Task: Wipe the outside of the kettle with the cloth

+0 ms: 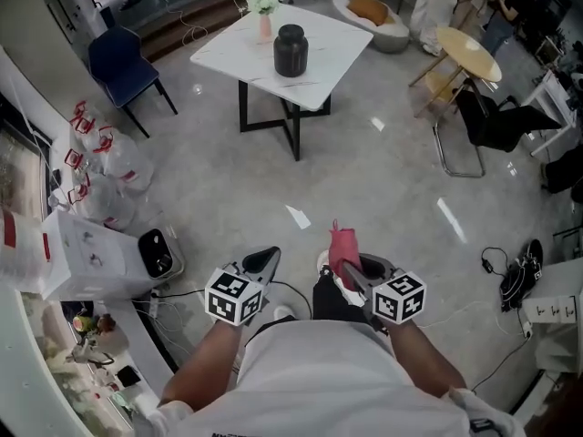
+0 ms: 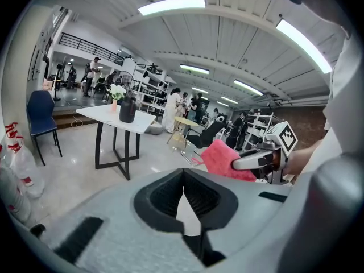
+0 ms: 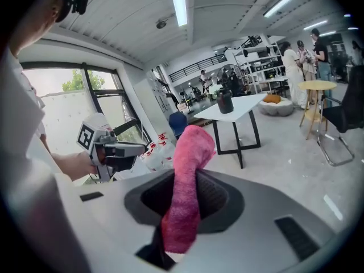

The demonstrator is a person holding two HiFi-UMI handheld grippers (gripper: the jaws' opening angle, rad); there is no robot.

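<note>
A black kettle [image 1: 291,50] stands on the white table [image 1: 319,80] far ahead of me, small in the left gripper view [image 2: 127,110] and the right gripper view [image 3: 225,102]. My right gripper [image 1: 347,264] is shut on a pink cloth [image 3: 186,186], which sticks up between its jaws [image 1: 342,248] and also shows in the left gripper view [image 2: 223,159]. My left gripper [image 1: 266,261] is shut with nothing in it. Both grippers hang close in front of my body, well short of the table.
A pale vase with white flowers [image 1: 265,12] stands behind the kettle. A blue chair [image 1: 123,62] is left of the table, a round wooden table [image 1: 467,51] and black chair [image 1: 496,121] to the right. Boxes and bags [image 1: 100,167] line the left side; cables [image 1: 510,271] lie right.
</note>
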